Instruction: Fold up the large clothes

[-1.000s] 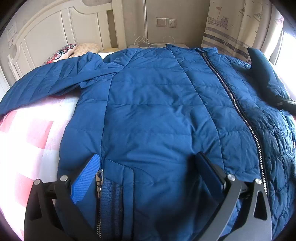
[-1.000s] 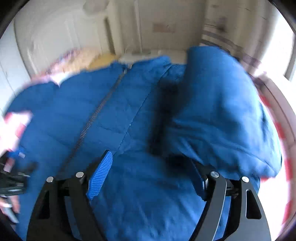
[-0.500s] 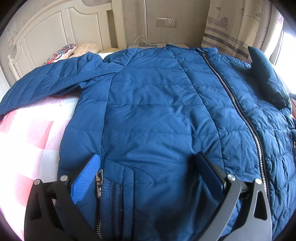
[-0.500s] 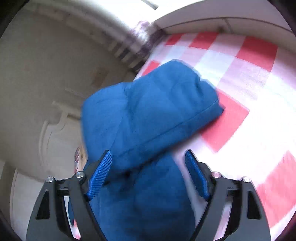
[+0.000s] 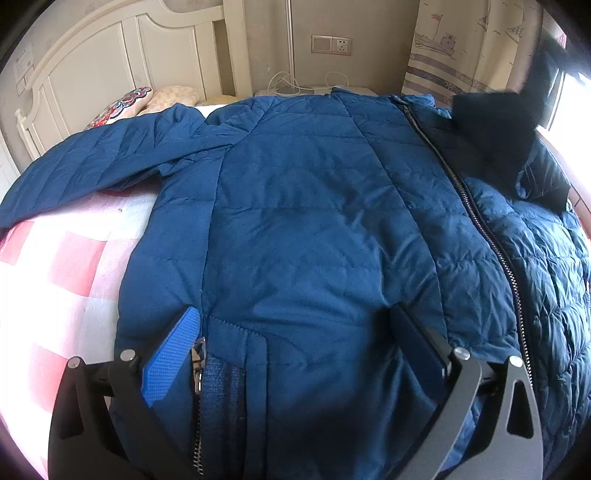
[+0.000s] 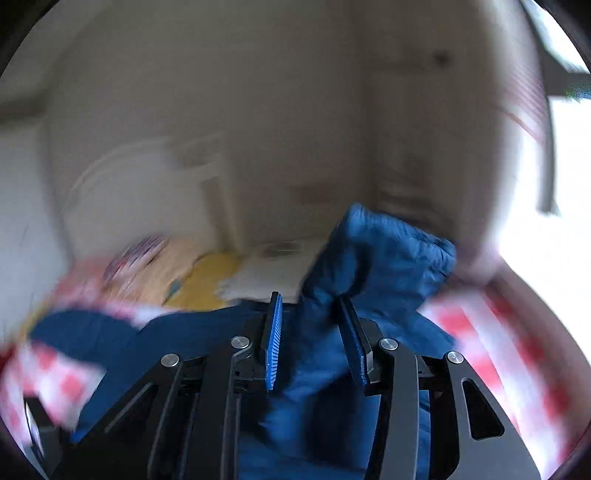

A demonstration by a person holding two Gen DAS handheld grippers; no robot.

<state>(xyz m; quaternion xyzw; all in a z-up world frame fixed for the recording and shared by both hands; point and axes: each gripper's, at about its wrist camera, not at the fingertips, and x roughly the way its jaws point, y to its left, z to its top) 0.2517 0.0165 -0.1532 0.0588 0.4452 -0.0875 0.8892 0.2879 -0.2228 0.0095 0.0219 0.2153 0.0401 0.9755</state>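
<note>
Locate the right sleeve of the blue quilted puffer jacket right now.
Its cuff end is lifted off the red-checked bed cover, between the closing right gripper pads; the left wrist view shows it far right.

Cream headboard [image 5: 110, 55], beige wall [image 5: 376, 22] — bright window [image 5: 569, 107] at right.

You see a dark blue jacket [image 5: 314, 229] with a silver zip [image 5: 476, 218], a pink-and-white checked bedsheet [image 5: 62, 280] and a cream headboard [image 5: 110, 62] far left.

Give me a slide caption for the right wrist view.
Right gripper closing on the blue jacket sleeve, lifted above the checked bedspread; view motion-blurred.
</note>
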